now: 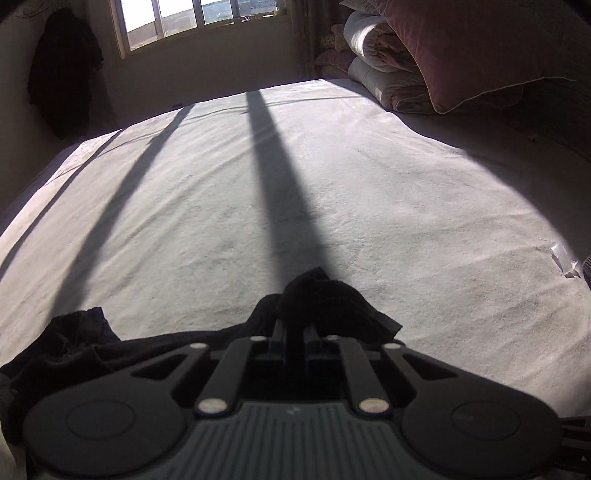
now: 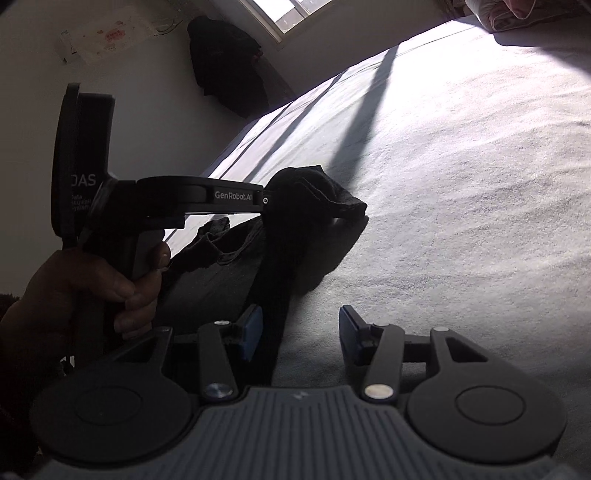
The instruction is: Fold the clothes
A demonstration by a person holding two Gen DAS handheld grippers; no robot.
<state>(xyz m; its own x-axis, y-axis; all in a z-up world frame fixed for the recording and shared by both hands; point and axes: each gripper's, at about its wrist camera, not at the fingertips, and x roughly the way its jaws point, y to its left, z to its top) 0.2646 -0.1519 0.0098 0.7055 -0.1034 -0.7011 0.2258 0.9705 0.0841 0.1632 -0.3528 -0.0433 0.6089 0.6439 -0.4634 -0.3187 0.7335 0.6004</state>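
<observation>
A black garment (image 1: 325, 299) lies crumpled on the near part of a white bed sheet (image 1: 369, 184). My left gripper (image 1: 295, 332) is shut on a bunched edge of it and lifts that part off the sheet. In the right wrist view the garment (image 2: 306, 199) hangs from the left gripper (image 2: 267, 201), held in a hand at the left, and a strip runs down toward the camera. My right gripper (image 2: 301, 332) is open and low over the sheet (image 2: 461, 221); its blue left pad (image 2: 251, 332) is next to the strip, not gripping it.
Folded quilts (image 1: 380, 66) and a maroon pillow (image 1: 480, 48) are stacked at the far right of the bed. A dark coat (image 1: 62, 66) hangs on the wall at the left, below a window (image 1: 199, 18). A small white scrap (image 1: 563, 260) lies at the right edge.
</observation>
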